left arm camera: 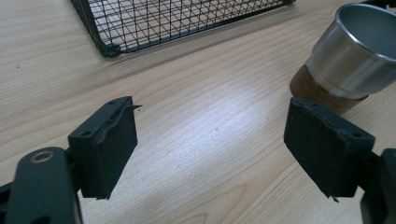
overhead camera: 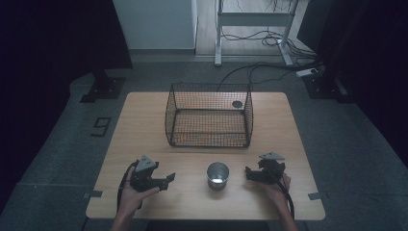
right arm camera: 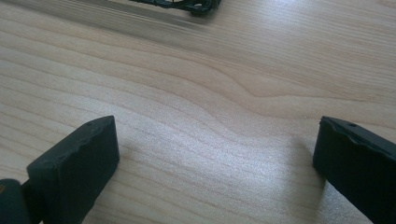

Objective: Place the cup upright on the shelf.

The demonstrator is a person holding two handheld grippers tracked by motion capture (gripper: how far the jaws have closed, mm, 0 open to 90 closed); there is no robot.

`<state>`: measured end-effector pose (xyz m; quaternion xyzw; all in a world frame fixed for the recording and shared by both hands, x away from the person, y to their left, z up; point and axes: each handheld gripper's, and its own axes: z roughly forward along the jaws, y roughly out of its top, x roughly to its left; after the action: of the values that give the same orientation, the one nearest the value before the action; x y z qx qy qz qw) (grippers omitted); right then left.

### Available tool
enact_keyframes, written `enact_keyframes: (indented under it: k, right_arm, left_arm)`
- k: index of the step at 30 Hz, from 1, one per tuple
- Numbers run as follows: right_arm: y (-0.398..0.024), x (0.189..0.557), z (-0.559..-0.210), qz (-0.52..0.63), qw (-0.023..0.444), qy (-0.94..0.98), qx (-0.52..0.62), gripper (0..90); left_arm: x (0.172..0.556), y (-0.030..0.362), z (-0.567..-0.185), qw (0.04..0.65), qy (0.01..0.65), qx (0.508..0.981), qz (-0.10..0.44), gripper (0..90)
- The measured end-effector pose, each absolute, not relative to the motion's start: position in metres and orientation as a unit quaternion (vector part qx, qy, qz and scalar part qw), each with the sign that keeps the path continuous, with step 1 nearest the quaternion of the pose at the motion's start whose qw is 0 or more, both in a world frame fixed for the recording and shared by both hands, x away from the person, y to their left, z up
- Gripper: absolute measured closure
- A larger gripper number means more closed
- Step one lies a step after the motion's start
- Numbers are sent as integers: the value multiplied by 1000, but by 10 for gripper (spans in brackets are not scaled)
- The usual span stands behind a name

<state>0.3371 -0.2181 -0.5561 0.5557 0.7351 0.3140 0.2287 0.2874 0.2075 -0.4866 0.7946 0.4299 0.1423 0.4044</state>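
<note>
The high view looks forward and down over the whole table (overhead camera: 144, 125), while both gripper views skim low and close over its wood, the left one facing the steel cup (left arm camera: 355, 51) and wire basket (left arm camera: 177, 18) that the high view shares.

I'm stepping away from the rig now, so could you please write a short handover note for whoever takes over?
Left gripper: open, nothing between its jaws, resting low at the table's near edge, left of the cup.
Right gripper: open, nothing held, right of the cup.
Cup: steel, upright, looks empty, standing between the two grippers, untouched.
Wire basket: behind the cup, nothing in it.
Done: nothing yet.
Left: probably grasp the cup and set it in the basket.
</note>
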Motion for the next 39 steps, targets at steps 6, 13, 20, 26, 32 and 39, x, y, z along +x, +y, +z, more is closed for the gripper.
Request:
enact_keyframes:
  k: [6, 13, 20, 26, 32, 39]
  right_arm:
    - [-218, 336, -556, 314, 232, 732, 558, 19]
    - [-217, 328, -547, 330, 229, 725, 560, 64]
    - [-215, 316, -530, 383, 223, 711, 546, 100]
    - [-211, 305, -512, 409, 228, 706, 531, 112]
    - [-201, 295, -496, 432, 230, 715, 499, 143]
    - [-189, 285, -484, 453, 227, 721, 473, 157]
  left_arm:
    - [288, 207, -487, 406, 429, 795, 141, 176]
    - [287, 207, -486, 407, 427, 795, 141, 176]
    - [287, 208, -485, 409, 428, 793, 141, 176]
    - [286, 209, -484, 411, 427, 792, 142, 176]
    - [286, 210, -484, 412, 429, 791, 143, 176]
    - [288, 210, -486, 410, 429, 792, 141, 176]
